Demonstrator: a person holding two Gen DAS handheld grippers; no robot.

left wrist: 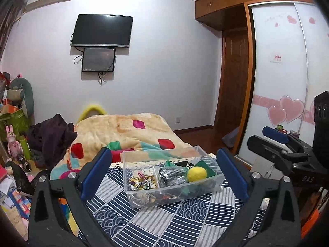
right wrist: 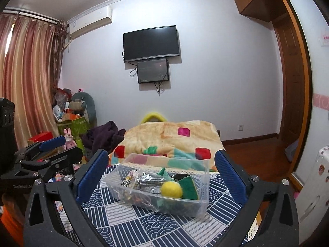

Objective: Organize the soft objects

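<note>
A clear divided box stands on a blue-and-white patterned cloth. Its right compartment holds a yellow felt ball, green felt pieces and silvery grey fabric. Small trinkets fill the left compartment. My left gripper hangs open above and short of the box, nothing between its blue pads. My right gripper is likewise open and empty, beside the left one. Each shows at the edge of the other's view.
Behind the box lies a folded beige blanket with coloured patches, and a dark garment to its left. Toys, bags and papers crowd the left side. A wardrobe with sliding doors and wood floor lie right.
</note>
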